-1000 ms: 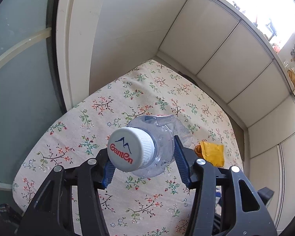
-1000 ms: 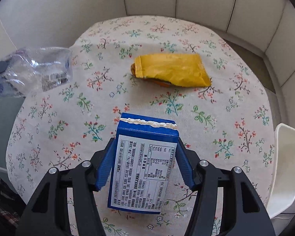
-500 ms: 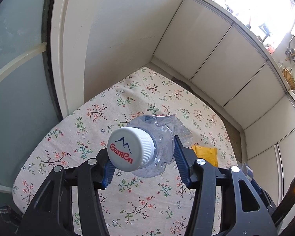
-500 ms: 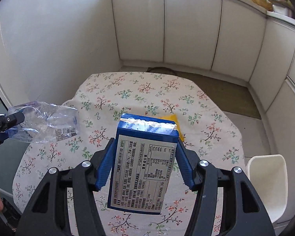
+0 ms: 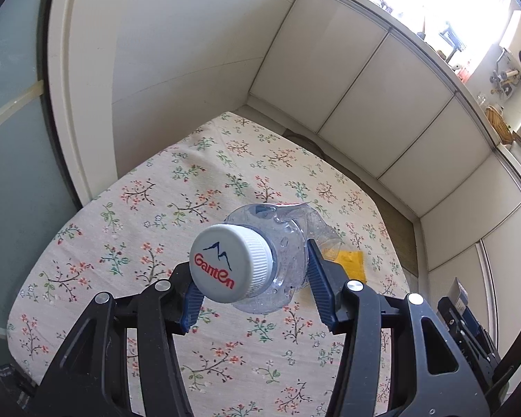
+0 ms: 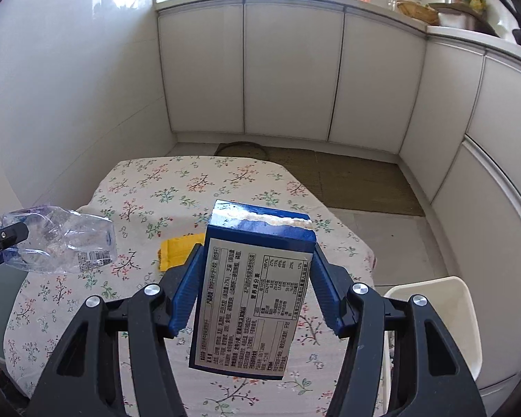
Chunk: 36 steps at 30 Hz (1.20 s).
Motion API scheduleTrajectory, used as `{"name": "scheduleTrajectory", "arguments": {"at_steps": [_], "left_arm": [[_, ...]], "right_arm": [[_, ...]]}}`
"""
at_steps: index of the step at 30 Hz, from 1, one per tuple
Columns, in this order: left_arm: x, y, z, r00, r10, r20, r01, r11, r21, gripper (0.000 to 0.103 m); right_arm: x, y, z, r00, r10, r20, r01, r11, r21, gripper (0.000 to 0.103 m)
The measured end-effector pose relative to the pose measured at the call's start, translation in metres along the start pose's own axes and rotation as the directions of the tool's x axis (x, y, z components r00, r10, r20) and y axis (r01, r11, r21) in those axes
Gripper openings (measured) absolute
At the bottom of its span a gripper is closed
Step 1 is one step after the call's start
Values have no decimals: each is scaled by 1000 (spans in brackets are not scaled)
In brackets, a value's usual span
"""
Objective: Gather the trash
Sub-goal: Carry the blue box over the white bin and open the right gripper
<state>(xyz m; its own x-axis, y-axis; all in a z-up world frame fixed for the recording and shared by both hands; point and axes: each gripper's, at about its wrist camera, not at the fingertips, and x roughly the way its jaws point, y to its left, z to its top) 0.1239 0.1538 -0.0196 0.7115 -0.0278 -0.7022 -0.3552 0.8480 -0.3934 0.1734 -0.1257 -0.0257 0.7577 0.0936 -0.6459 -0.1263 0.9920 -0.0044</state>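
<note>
My left gripper point(image 5: 253, 278) is shut on a crushed clear plastic bottle point(image 5: 281, 243) with a white "Ganten" cap, held high above the table. The bottle also shows at the left of the right wrist view point(image 6: 66, 243). My right gripper point(image 6: 255, 292) is shut on a blue carton point(image 6: 253, 299) with a white printed label, also lifted well above the table. A yellow snack wrapper point(image 6: 177, 250) lies on the floral tablecloth, partly hidden behind the carton; it shows in the left wrist view point(image 5: 350, 264) too.
The table with the floral cloth point(image 6: 156, 187) stands against a white wall. A white bin point(image 6: 434, 312) sits beside the table's right edge. White cabinets point(image 6: 288, 69) line the back and right. A brown mat point(image 6: 357, 180) lies on the floor.
Both grippers have risen away from the table with their loads, so the table looks smaller and farther. The right view now takes in the cabinets and countertop. The wrapper stays put.
</note>
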Motion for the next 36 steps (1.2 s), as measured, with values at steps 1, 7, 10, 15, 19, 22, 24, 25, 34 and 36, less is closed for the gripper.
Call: {"name": "scheduleTrajectory", "arguments": {"at_steps": [1,7,10,15,19,22,24,25,34,36], "left_arm": [[1,-4,-1,1000,-4,-2,4,1000,5,50],[8,-29,-11,999,-29,-20,30,999,35,50],[13,-43,-18,999,-41,-33,43,998,56,50],[22,-69,-30,997,-60,-52,65,993,94,50],[29,-91,-41,995,-76,-70,85,988,132,50],[33,-108,-50,993,-87,-81,99,982,159,50],[37,-120,-56,991,-97,-92,112,978,175,50],[38,-125,-59,990,-103,-100,120,976,181,50],[38,-187,-88,972,-187,-145,218,946,241,50],[40,-202,-95,966,-205,-158,241,936,257,50]], "right_arm": [[-1,-7,1,1000,-11,3,11,1000,10,58],[-7,-50,3,995,-98,15,97,993,64,59],[-9,-70,1,991,-135,6,134,987,90,59],[-14,-108,-6,977,-211,-10,210,969,128,59],[-18,-138,-12,966,-258,-33,260,951,166,59],[-20,-158,-19,954,-295,-52,300,935,189,59],[-22,-171,-22,947,-315,-61,321,926,201,60],[-25,-177,-24,944,-325,-65,331,920,209,60],[-43,-216,-41,909,-409,-85,417,876,244,84],[-48,-226,-44,898,-431,-85,438,861,260,89]]}}
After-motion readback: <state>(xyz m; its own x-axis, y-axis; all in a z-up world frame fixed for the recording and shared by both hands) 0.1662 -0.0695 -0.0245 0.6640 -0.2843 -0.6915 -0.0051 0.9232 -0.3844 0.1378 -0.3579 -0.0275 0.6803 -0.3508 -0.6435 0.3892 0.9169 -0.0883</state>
